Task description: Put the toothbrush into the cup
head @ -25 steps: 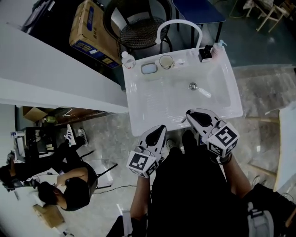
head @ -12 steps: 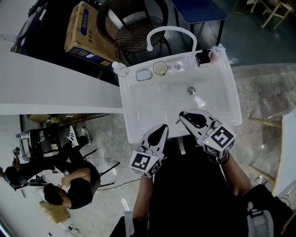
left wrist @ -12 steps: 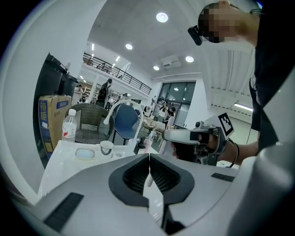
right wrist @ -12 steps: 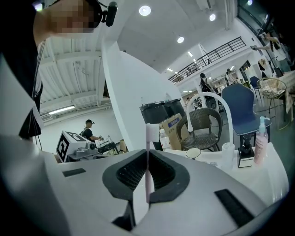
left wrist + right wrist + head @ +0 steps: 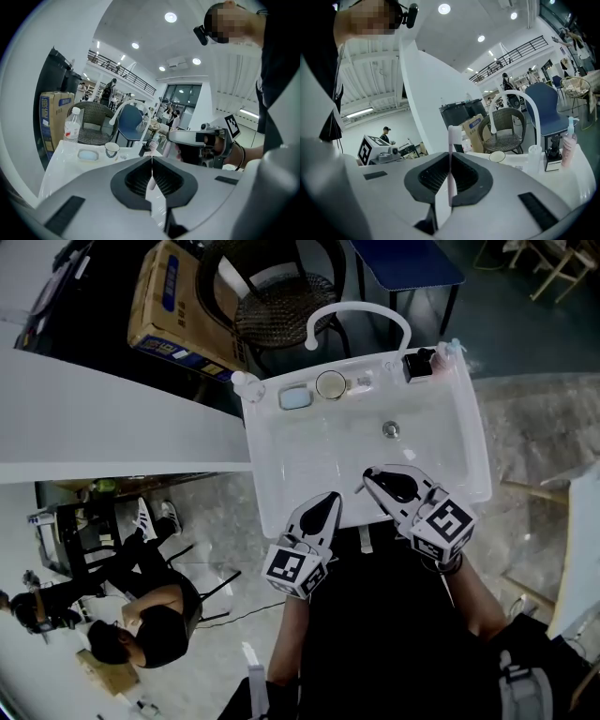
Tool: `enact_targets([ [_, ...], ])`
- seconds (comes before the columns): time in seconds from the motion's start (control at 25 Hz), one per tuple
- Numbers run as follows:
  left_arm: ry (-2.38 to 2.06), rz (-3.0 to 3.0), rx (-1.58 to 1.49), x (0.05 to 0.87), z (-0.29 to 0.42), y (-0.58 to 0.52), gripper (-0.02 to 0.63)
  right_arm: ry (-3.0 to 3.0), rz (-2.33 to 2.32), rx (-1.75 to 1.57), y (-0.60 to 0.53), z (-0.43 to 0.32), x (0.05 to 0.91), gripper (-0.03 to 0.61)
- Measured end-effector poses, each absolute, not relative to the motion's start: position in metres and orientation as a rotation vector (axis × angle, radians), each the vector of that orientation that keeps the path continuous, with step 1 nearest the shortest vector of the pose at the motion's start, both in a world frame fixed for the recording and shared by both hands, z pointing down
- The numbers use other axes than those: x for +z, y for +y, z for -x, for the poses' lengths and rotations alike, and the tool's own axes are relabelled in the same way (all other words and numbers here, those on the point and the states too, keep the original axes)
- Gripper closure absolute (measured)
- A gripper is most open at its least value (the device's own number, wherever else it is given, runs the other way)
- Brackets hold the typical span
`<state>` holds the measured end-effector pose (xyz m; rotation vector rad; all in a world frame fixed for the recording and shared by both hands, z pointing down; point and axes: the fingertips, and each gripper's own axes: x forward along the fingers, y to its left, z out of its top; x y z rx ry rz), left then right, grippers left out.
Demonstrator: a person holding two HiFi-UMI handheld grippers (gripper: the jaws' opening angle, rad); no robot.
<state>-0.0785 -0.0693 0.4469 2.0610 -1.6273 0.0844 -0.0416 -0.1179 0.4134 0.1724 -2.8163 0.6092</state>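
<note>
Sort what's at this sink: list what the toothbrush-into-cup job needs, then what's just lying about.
For the job:
- toothbrush, clamped in the right gripper
- cup, on the back ledge of the sink

Lying about:
- soap dish
- water bottle
- pump bottle
- faucet
- cardboard box
- wicker chair
- left gripper, shut and empty

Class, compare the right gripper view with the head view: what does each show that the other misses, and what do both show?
Only the right gripper view: the toothbrush seen clearly, upright and pinched in the right gripper, plus the ceiling lights. Only the head view: the sink's drain and the soap dish. Both: the cup, the arched tap, the wicker chair and the left gripper.
</note>
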Motion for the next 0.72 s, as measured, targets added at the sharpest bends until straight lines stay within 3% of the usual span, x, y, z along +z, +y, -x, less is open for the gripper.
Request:
enact_targets([
  [0.72,-1.468,-2.139,0.076,0.466,0.107,-0.083,0.601,-2.777,-0.266,0.565,-0.127,0.086,0.417,0.552],
])
